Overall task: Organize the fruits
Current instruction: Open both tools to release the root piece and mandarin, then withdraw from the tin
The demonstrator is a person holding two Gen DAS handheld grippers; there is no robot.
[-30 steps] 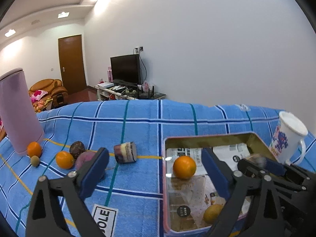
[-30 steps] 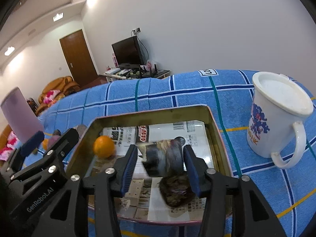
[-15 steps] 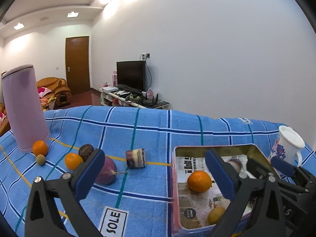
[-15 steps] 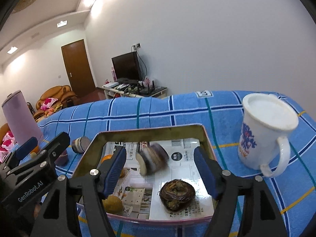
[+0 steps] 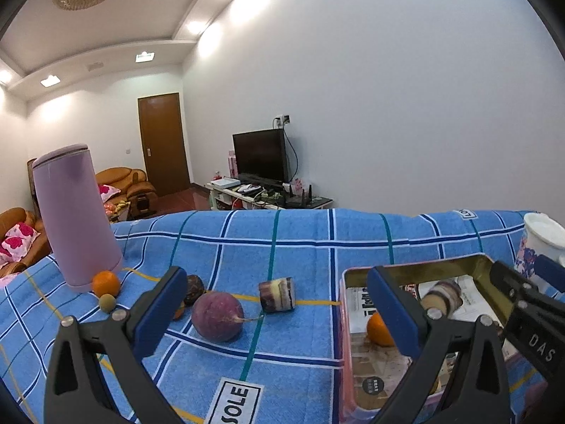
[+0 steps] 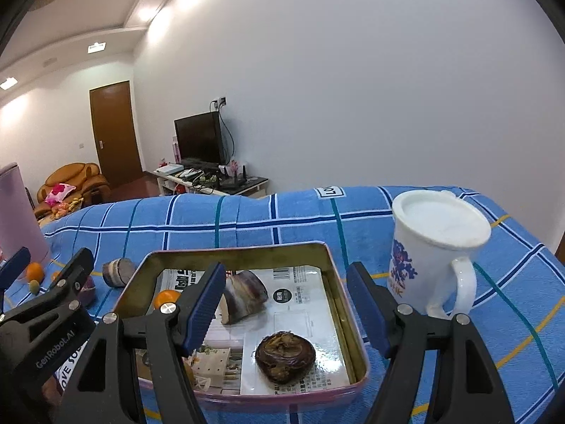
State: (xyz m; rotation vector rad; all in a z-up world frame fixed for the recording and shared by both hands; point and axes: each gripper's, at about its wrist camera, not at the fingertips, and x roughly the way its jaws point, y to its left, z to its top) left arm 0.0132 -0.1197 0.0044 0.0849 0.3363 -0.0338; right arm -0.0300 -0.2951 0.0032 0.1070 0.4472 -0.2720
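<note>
A cut chunk of purple-streaked fruit [image 6: 243, 296] lies on its side on the printed paper lining the metal tin [image 6: 348, 312], free of any grip. Just in front of it sits a dark, wrinkled fruit [image 6: 285, 356], and at the tin's left side an orange [image 6: 166, 298] shows behind the tong finger. The right tongs [image 6: 287, 309] hang above the tin, their jaws having just been opening and now spread wide with nothing pinched between them. To the right of the tin stands a white mug [image 6: 432, 251] with a lid. The left tongs [image 5: 279, 312] are spread too and empty, over the blue checked cloth [image 5: 300, 339] on the table. On that cloth wait a round purple fruit [image 5: 218, 316], a second cut chunk [image 5: 276, 295], a dark fruit [image 5: 194, 289], another orange [image 5: 106, 283] and a small green fruit [image 5: 106, 302], beside a tall lilac flask [image 5: 74, 215].
</note>
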